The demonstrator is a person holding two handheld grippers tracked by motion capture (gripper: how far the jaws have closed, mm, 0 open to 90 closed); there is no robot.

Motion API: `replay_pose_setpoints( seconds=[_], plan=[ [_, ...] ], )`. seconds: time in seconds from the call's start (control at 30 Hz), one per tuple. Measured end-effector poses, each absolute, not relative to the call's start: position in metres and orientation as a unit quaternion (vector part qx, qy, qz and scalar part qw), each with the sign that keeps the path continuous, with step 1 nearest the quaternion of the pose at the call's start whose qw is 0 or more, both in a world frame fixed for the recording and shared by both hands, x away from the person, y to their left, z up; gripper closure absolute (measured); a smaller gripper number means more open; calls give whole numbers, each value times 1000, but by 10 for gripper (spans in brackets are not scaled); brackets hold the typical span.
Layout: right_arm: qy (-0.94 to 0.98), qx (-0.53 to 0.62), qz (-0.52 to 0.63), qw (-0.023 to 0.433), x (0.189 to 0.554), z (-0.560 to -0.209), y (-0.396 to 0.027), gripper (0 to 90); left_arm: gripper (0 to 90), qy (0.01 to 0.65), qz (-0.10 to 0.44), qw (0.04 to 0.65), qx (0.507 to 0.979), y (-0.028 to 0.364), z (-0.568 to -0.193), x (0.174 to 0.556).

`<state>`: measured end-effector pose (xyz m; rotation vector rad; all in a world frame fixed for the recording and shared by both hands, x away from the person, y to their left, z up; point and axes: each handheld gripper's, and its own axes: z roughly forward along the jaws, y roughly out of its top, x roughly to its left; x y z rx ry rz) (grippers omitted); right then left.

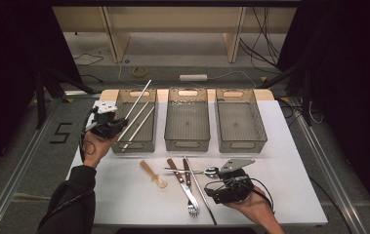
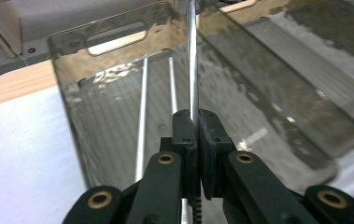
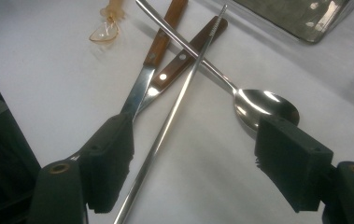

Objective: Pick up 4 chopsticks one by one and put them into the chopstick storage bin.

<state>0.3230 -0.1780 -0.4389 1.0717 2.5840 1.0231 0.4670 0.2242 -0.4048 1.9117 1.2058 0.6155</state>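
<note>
A person sits at a white table (image 1: 124,195) sorting cutlery into three clear bins. The left gripper (image 1: 105,122) has its jaws pressed tight on a long metal chopstick (image 1: 138,100), holding it slanted over the left bin (image 1: 124,146) — probably so it can join the two chopsticks (image 1: 136,126) already lying lengthwise inside. The middle bin (image 1: 187,144) and right bin (image 1: 241,144) stand empty. The right gripper (image 1: 221,183) rests low with jaws spread wide, near a metal spoon (image 3: 263,107) that crosses another chopstick (image 3: 174,107) and two wooden-handled utensils (image 3: 163,46) — seemingly poised for its next pick. A small clear plastic spoon (image 1: 153,174) lies apart, to the left.
</note>
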Motion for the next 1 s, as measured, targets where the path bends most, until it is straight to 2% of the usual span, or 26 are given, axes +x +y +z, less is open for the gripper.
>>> replay_pose_setpoints(
  seconds=[0.43, 1.0],
  plan=[
    [868, 353, 341, 77, 322, -440, -176, 293, 859, 488, 245, 381, 746, 235, -417, 482],
    [872, 344, 340, 74, 321, -440, -175, 299, 854, 485, 234, 323, 778, 227, -433, 490]
  ],
)
